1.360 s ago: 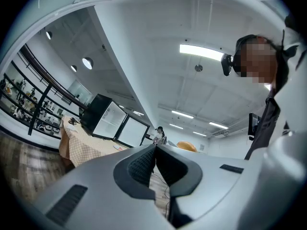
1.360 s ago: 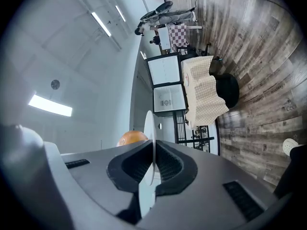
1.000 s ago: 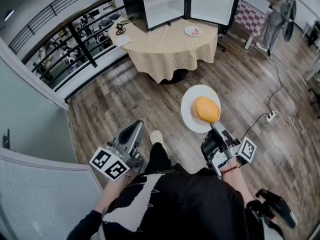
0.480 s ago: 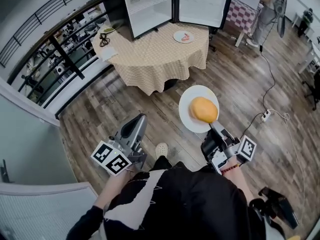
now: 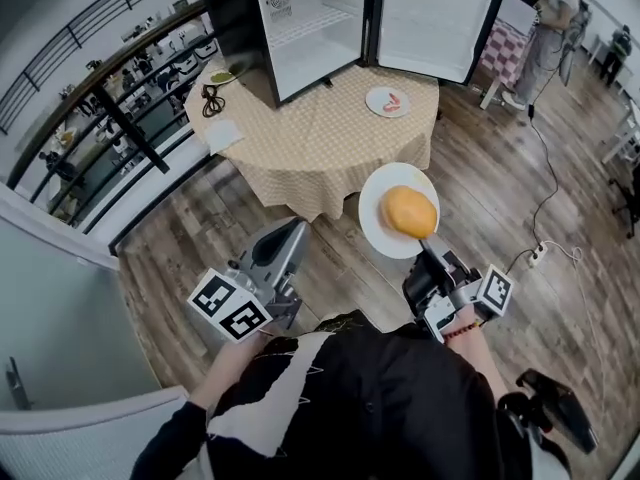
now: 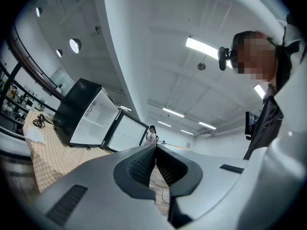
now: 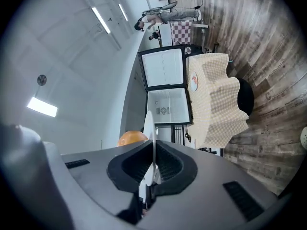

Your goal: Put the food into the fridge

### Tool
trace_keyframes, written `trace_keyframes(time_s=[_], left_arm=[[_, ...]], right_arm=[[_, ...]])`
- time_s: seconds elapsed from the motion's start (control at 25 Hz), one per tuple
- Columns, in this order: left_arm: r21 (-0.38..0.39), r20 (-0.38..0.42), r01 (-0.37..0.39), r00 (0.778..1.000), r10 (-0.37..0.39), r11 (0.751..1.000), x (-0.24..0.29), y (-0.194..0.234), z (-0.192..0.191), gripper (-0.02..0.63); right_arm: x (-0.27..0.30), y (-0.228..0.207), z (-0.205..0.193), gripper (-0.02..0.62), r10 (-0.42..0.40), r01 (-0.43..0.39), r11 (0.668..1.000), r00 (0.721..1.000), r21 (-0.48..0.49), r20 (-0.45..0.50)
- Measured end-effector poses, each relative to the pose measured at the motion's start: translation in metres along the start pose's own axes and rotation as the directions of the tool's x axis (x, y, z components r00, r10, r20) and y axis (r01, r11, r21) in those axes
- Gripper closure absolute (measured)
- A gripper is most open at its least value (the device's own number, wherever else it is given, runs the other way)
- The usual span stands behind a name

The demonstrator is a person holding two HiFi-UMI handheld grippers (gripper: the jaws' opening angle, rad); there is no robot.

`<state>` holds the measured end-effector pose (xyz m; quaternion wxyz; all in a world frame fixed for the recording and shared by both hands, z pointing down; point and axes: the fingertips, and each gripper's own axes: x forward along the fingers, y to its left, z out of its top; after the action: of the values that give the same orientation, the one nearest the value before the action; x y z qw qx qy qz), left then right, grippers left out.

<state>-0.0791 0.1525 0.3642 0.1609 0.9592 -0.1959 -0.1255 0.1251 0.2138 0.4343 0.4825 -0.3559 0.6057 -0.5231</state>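
Observation:
My right gripper (image 5: 427, 246) is shut on the rim of a white plate (image 5: 380, 230) that carries a round orange piece of food (image 5: 409, 211). In the right gripper view the plate (image 7: 148, 128) stands edge-on between the jaws, with the orange food (image 7: 132, 138) on its left. My left gripper (image 5: 296, 230) is shut with nothing in it; its pads (image 6: 144, 164) meet at the tip. Ahead, a small black fridge (image 5: 315, 23) stands on a round table (image 5: 320, 138), its door (image 5: 432, 23) swung wide and its white inside bare. A second small plate (image 5: 387, 101) with food lies before the door.
On the table's left lie a black cable (image 5: 210, 96), a paper (image 5: 224, 133) and a small dish (image 5: 222, 76). A railing (image 5: 110, 118) runs along the left. A power strip (image 5: 530, 258) with its cord lies on the wooden floor at right. A person (image 5: 545, 28) stands at the far right.
Both grippers have moved forward towards the table, which now lies closer and larger in view. The plate with the orange food stays in the right gripper's hold.

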Motion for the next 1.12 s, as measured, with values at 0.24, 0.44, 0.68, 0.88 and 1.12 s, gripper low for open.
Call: trace_keyframes(time_s=[0.24,0.44,0.68,0.88,1.12], left_arm=[[-0.033,0.015,-0.002,1.000,0.002,0.999,0.021,0.085,0.031,0.591],[-0.036,0.011,0.000,1.000,0.000,0.999,0.033,0.121,0.037,0.591],[-0.013,-0.034,0.072,0.997,-0.073,0.997,0.054,0.130,0.033,0.591],[-0.031,-0.061,0.105,0.992,-0.106,0.994,0.066,0.138,0.025,0.591],[-0.057,-0.066,0.100,0.992,-0.104,0.993,0.070,0.147,0.021,0.591]], right_arm=[[0.091,-0.016,0.013,0.574,-0.009,0.009,1.000,1.000,-0.007,0.002],[0.116,-0.022,0.021,0.574,-0.028,0.028,0.999,0.999,-0.023,0.015],[0.130,-0.027,0.033,0.574,-0.052,0.053,0.998,0.998,-0.028,0.046],[0.141,-0.029,0.037,0.574,-0.063,0.064,0.997,0.997,-0.044,0.044],[0.149,-0.032,0.043,0.574,-0.080,0.082,0.996,0.996,-0.042,0.044]])
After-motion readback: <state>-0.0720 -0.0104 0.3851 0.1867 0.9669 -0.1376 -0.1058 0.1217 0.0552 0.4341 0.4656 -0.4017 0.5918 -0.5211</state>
